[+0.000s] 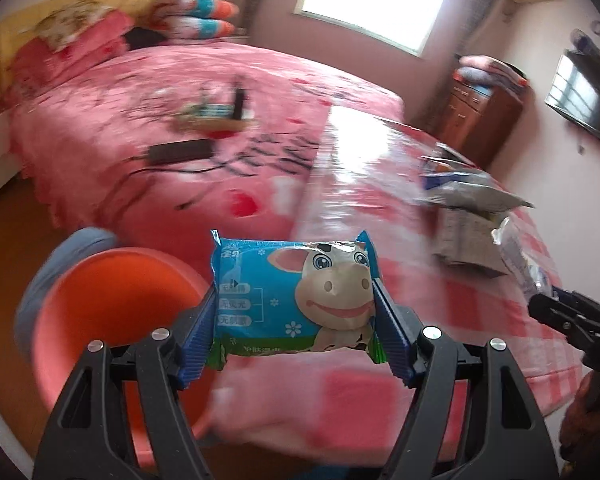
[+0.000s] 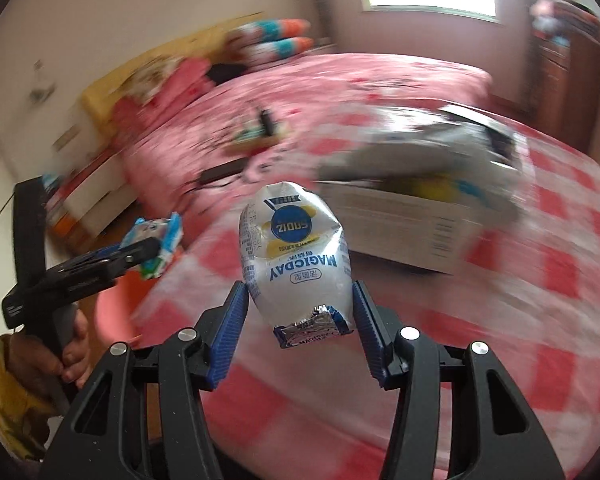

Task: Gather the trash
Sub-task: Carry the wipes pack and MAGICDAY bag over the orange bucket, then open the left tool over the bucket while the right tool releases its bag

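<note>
The wipes pack (image 1: 294, 298) sits crosswise between the fingers of the left gripper (image 1: 294, 320), its long axis running from one pad to the other and its printed face turned toward the camera, cartoon cow upright. The 2 blue pads press its short ends, so the jaws are spread wide and clamped on it. Below and to the left of that gripper is an orange bin (image 1: 112, 312), its mouth facing up; the pack hangs just right of the rim.

The white pouch (image 2: 298, 256) stands lengthwise along the fingers of the right gripper (image 2: 300, 320), crimped end nearest the camera, rounded end pointing away, its print upside down. The pads pinch its lower sides, jaws partly closed on it. It is held above a pink checked cloth (image 2: 520, 320).

Ahead and right of this gripper lies a cardboard box (image 2: 412, 224) with crumpled wrappers (image 2: 420, 144) on top, blurred. At far left the left gripper (image 2: 148, 254) appears with the wipes pack (image 2: 156, 236). A pink bed (image 1: 140, 92) lies beyond.
</note>
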Motion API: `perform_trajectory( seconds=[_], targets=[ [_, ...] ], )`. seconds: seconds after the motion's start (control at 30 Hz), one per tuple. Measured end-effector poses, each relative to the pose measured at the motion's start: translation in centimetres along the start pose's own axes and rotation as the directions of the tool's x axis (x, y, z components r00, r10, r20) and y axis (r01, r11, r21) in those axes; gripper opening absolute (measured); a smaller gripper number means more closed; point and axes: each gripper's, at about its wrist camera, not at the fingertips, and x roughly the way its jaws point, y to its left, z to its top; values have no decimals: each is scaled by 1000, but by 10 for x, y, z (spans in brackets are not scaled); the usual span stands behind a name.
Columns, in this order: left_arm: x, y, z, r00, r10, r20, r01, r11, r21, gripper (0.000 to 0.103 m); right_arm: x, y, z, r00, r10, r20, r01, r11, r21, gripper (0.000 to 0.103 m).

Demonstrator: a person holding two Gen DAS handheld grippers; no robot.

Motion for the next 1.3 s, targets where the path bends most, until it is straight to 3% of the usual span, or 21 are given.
perform_trajectory(
  seconds=[0.23, 0.47, 0.57, 0.7, 0.9, 1.07, 1.3],
  targets=[
    [-6, 89, -23, 989, 145, -24, -147, 978, -149, 72, 59, 88, 22, 986, 127, -110, -145, 974, -173, 54],
    [4, 133, -41, 968, 240, -73, -250, 945, -212, 74, 112, 160, 26, 962, 189, -195, -241, 927, -289, 55],
    [9, 142, -45, 955, 282, -96, -296, 930, -218, 81, 131, 176, 23, 957, 195, -213, -254, 920, -300, 74],
    [1, 150, -48, 954, 296, -52, -300, 923, -240, 84, 132, 165, 22, 961, 196, -194, -240, 941, -239, 88],
    [-12, 141, -42, 954, 286, 85, -265, 944, -199, 85, 108, 119, 25, 966, 225, -127, -238, 967, -94, 89],
    [-20, 129, -39, 953, 234, 192, -199, 963, -183, 85, 85, 76, 23, 960, 281, -14, -280, 959, 37, 93],
    [-19, 100, -30, 961, 192, 199, -168, 977, -134, 85, 64, 34, 13, 944, 319, 84, -328, 934, 140, 98]
  ],
)
